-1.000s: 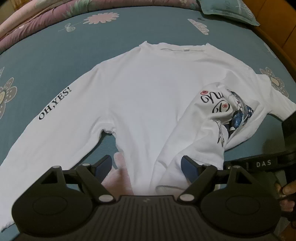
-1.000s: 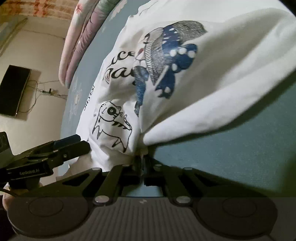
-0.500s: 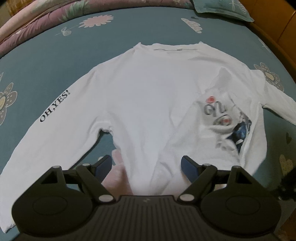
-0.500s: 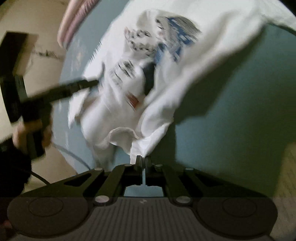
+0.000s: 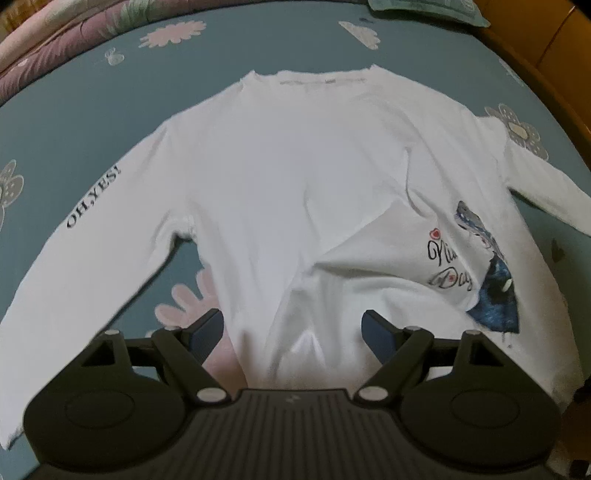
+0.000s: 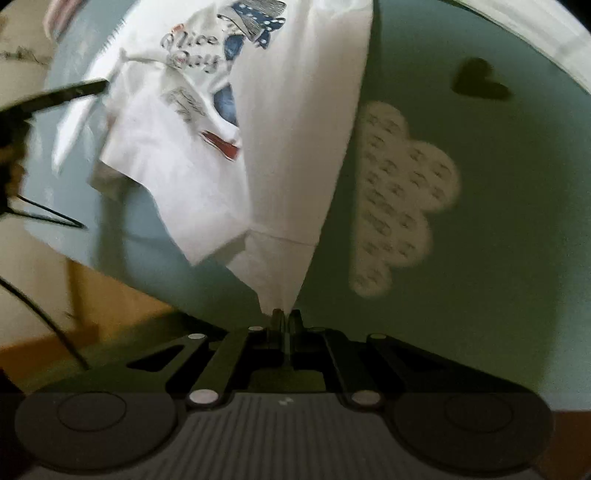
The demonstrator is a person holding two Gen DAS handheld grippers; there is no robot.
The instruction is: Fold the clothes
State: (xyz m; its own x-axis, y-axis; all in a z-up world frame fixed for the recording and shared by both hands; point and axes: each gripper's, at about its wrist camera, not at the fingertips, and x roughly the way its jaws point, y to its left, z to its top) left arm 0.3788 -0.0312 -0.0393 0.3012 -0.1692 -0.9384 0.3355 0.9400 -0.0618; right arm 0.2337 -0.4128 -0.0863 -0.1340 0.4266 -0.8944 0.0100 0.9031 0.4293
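While the white long-sleeved shirt (image 5: pixel 295 192) lies spread on the bed (image 5: pixel 92 110), collar toward the far side and both sleeves angled outward, the left claw (image 5: pixel 293 328) hangs over its near hem with its blue-padded fingers (image 5: pixel 205 328) spread wide and gripping nothing. One sleeve (image 5: pixel 85 243) carries black lettering reading "OH,YES!", and the near right corner of the shirt is turned up, so a blue printed picture (image 5: pixel 495 291) with cursive writing shows there. The bed's teal sheet is patterned with pale flowers and a cloud shape (image 6: pixel 399 192). From the right wrist view, the right claw (image 6: pixel 284 319) is clenched on a corner of the shirt's hem, and the cloth rises from its tips in a taut white fan above the sheet. That view is blurred, so the dark bar (image 6: pixel 66 92) reaching in at its upper left is probably the other gripper, though I could not swear to it. A pillow (image 5: pixel 424 11) sits at the far edge of the bed.
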